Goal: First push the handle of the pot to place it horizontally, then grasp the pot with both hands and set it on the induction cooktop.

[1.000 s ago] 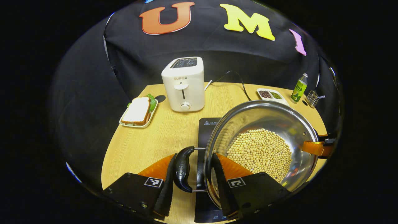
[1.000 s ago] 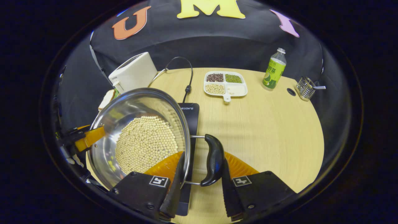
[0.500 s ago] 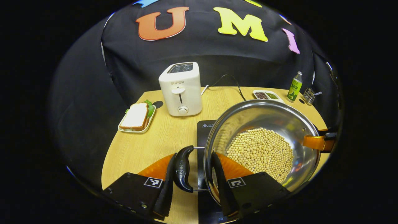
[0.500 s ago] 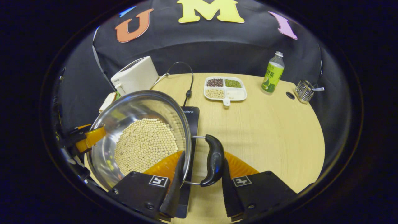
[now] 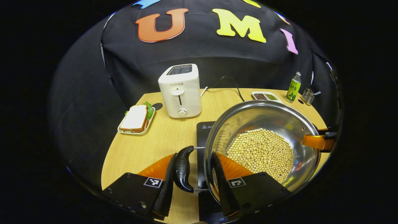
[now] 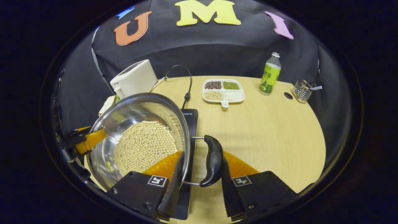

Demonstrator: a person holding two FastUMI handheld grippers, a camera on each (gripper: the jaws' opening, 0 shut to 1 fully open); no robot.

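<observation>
Beans [image 5: 260,151] could slosh out if you tilt the pot [image 5: 267,115], carried above the induction cooktop [image 5: 202,130], since each gripper, left [image 5: 191,183] and right [image 6: 199,183], merely pinches rim and handle.

Left gripper [image 5: 192,183] and right gripper [image 6: 199,183] clamped (jaws narrowed).

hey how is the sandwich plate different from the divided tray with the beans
The sandwich plate is a single open dish holding one sandwich; the divided tray is split into compartments holding loose dark, green and pale beans, with one looking empty. The plate sits beside the toaster; the tray sits near the green bottle. The tray has a small tab handle at its front edge; no handle is visible on the plate. Both are pale, rounded-cornered dishes resting flat on the wooden table.
</observation>
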